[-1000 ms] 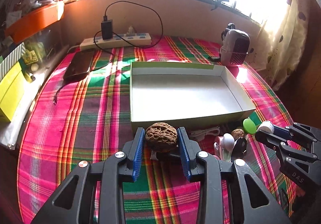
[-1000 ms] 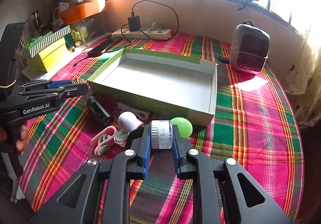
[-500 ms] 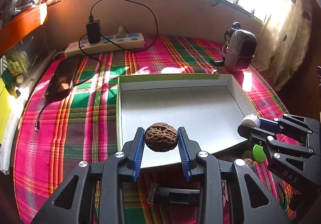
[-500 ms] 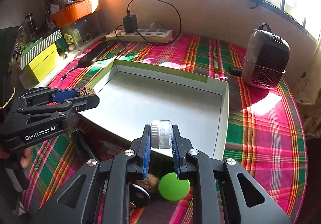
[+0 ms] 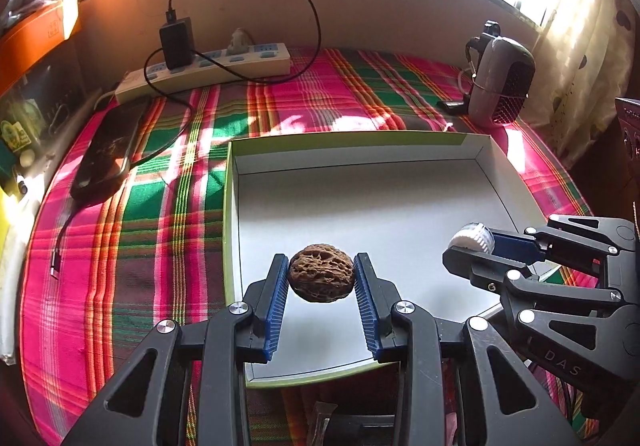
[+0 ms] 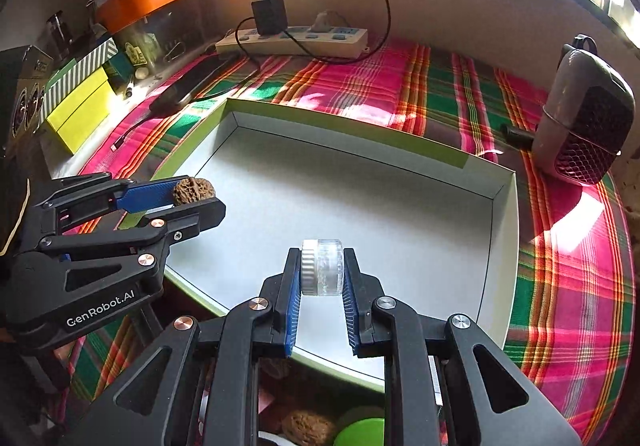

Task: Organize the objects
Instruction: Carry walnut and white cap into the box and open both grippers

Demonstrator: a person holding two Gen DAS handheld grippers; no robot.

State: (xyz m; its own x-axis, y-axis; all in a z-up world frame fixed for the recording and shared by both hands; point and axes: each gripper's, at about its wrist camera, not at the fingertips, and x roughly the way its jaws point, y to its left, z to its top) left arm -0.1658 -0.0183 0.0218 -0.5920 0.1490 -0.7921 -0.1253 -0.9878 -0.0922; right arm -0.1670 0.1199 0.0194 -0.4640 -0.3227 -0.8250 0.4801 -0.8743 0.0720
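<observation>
Walnut [image 5: 321, 278], brown, wrinkled and pitted, sat clamped between the ribbed blue pads of the left gripper [image 5: 321, 280], held in the air over the near left part of one shallow box [image 5: 230, 182]. That box was cardboard, white inside with green outer walls, rectangular, and nothing lay on its floor. One small round jar [image 6: 322, 267], clear plastic with a ridged white lid, was pinched on its side in the right gripper [image 6: 322, 274], also over the box floor near the front edge. One plaid cloth [image 5: 132, 246] of pink, green and red covered the table. Only the right wrist view showed a second walnut [image 6: 308, 428] and a green round piece [image 6: 360, 432] on the cloth below the box front; only the left view showed the dark phone [image 5: 108, 150] whole.
</observation>
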